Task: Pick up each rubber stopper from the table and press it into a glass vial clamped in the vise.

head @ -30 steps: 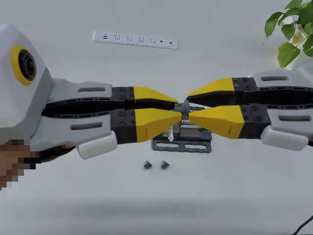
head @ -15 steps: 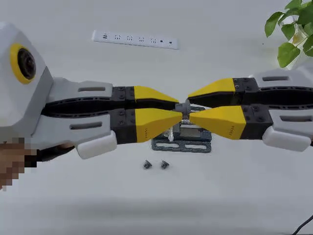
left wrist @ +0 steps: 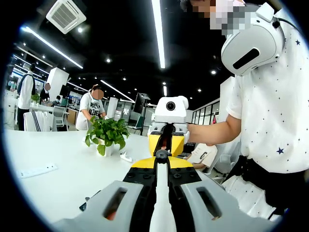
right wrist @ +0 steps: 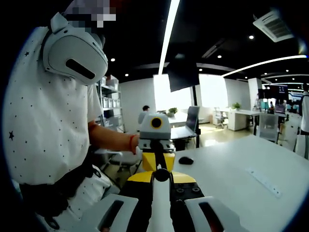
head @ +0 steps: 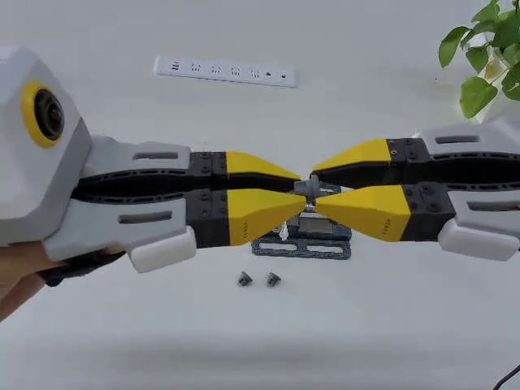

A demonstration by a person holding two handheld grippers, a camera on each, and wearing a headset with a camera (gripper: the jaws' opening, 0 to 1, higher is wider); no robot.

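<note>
Grippers: two, the left gripper and the right gripper, are met tip to tip, each with jaws narrowed onto one stopper.
Stopper: one is pinched at 12 o'clock of the single vise.
Table: two loose stoppers are laid side by side at the vise's 6 o'clock.
Backdrop: one power strip is seen at 11 o'clock, one plant at 2 o'clock.

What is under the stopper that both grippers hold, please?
Below the stopper sits the vise, its lower part in plain sight. The left gripper and right gripper cover its top, so no vial can be made out.
</note>
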